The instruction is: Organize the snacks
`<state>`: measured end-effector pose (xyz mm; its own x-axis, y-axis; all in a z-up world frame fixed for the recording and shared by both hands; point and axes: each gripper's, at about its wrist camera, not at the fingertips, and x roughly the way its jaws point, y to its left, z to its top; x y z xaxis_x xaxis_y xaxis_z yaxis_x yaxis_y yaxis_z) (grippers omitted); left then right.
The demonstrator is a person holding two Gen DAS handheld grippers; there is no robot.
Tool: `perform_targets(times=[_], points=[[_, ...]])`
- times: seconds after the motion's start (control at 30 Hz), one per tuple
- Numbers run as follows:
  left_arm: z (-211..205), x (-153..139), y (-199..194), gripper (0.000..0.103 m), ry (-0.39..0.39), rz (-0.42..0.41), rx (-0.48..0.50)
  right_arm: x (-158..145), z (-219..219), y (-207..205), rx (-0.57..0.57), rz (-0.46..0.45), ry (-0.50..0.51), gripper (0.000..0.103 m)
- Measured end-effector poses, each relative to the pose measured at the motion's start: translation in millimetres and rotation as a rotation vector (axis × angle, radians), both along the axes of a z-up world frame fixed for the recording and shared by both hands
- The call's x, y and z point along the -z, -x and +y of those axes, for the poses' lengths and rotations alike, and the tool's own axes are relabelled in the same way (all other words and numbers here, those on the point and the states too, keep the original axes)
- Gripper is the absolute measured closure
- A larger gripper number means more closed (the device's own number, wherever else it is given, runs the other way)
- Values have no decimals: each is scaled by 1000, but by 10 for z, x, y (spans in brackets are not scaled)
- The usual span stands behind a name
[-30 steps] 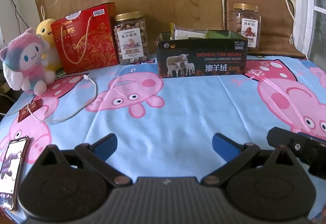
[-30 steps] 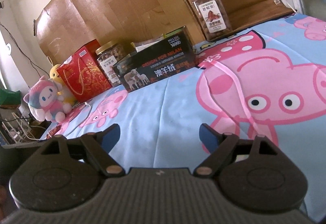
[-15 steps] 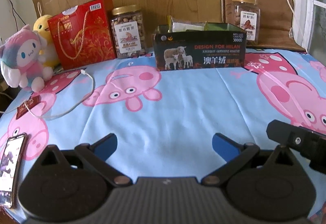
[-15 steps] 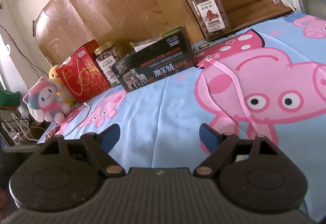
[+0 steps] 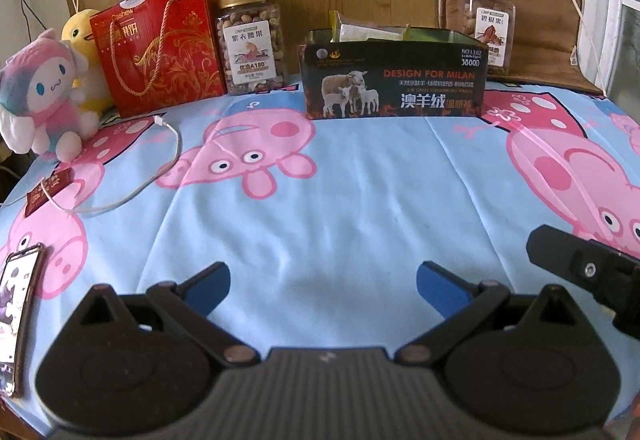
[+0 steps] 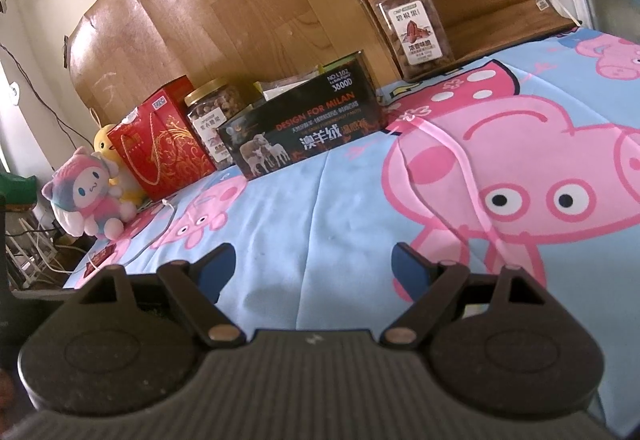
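Note:
A black box printed with sheep (image 5: pixel 394 80) stands at the back of the bed and holds snack packets (image 5: pixel 368 30); it also shows in the right wrist view (image 6: pixel 304 128). A nut jar (image 5: pixel 252 42) stands left of the box, next to a red gift bag (image 5: pixel 160 44). Another nut jar (image 5: pixel 486 26) stands right of the box, also in the right wrist view (image 6: pixel 414 26). My left gripper (image 5: pixel 322 284) is open and empty above the sheet, well short of the box. My right gripper (image 6: pixel 314 266) is open and empty; part of it shows in the left wrist view (image 5: pixel 584 268).
The Peppa Pig sheet (image 5: pixel 360 208) covers the bed. Two plush toys (image 5: pixel 44 96) sit at the back left. A white cable (image 5: pixel 132 192) and a small red packet (image 5: pixel 48 190) lie at the left, a phone (image 5: pixel 18 316) at the near left edge.
The left wrist view has tilted slightly, so the box and jars sit a little lower in frame. The right gripper has barely shifted. Both grippers stay open.

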<state>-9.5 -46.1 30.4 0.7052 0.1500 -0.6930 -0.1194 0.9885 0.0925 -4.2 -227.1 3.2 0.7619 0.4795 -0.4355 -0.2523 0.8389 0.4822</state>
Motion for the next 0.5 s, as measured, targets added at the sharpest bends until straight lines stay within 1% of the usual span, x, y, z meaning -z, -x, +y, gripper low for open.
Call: perform_targets(times=[0.13, 0.33, 0.5], points=[[12, 2, -7, 0, 12, 6, 3, 3, 1, 1, 0, 2, 0, 16], [6, 9, -19, 0, -1, 10, 7, 9, -3, 0, 1, 6, -3, 15], [-1, 10, -13, 0, 6, 11, 13, 13, -3, 3, 1, 6, -4, 15]])
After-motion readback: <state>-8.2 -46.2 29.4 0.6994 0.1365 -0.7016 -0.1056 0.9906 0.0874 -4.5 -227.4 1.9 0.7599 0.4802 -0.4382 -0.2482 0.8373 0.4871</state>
